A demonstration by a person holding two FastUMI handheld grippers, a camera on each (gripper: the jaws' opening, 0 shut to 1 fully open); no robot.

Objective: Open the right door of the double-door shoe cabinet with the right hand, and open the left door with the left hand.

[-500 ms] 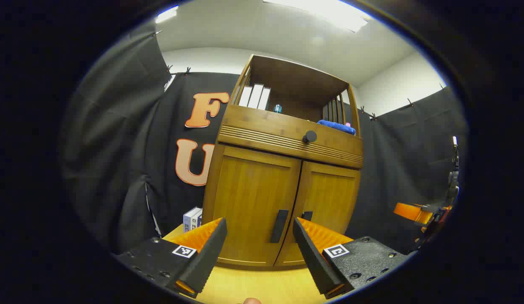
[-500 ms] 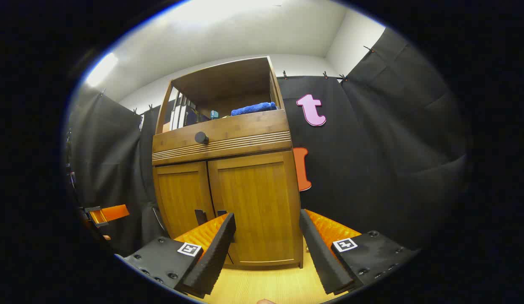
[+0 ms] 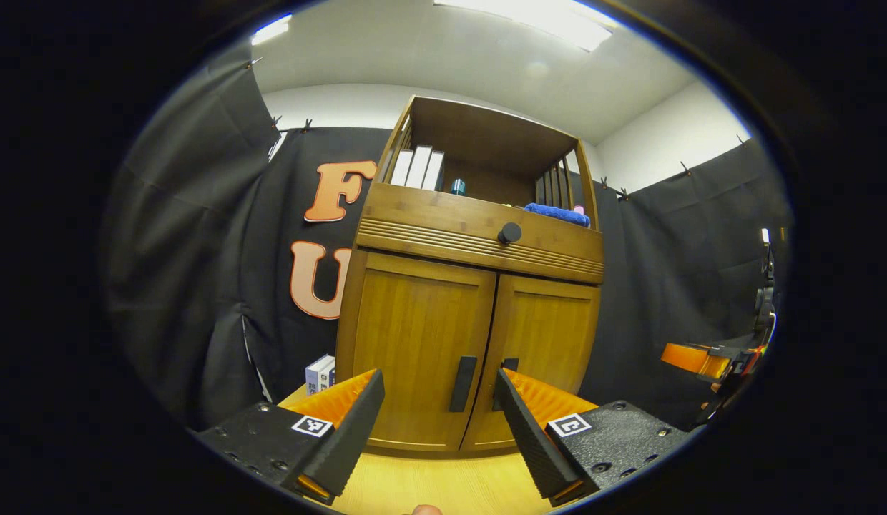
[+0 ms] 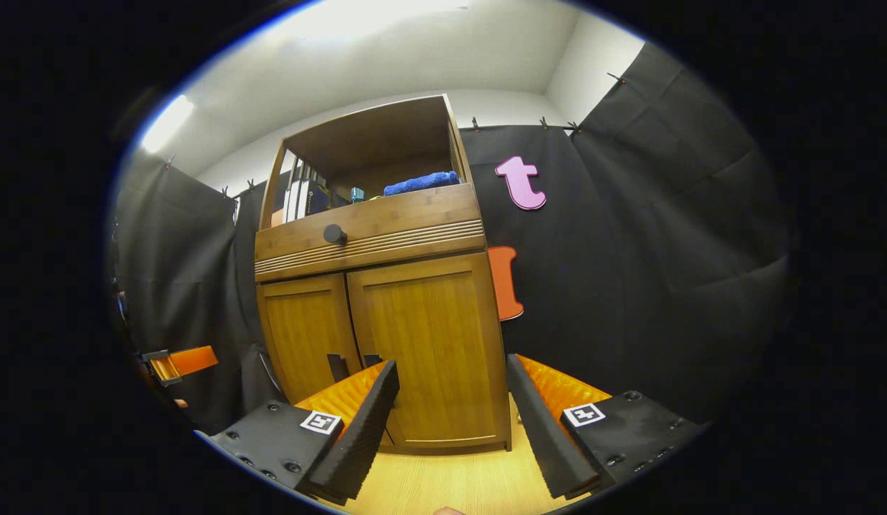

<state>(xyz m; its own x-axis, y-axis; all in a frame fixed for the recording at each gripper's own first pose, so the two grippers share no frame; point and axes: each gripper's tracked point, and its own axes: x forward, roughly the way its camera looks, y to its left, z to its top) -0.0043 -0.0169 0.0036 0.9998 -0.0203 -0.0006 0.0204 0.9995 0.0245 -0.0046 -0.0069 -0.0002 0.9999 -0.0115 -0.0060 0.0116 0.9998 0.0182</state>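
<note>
Facing shut cabinet doors (image 3: pixel 479 357), fingers (image 3: pixel 358 422) apart.

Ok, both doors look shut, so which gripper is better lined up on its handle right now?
Probably the left. The left gripper has the left door's handle framed between its open fingers. The right gripper faces the right door's panel, and that door's handle sits off past its finger.

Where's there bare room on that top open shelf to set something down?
On the cabinet's open shelf, the middle is barest, between the small blue cup and the blue towel. The left end is crowded with upright books; the towel fills the right.
</note>
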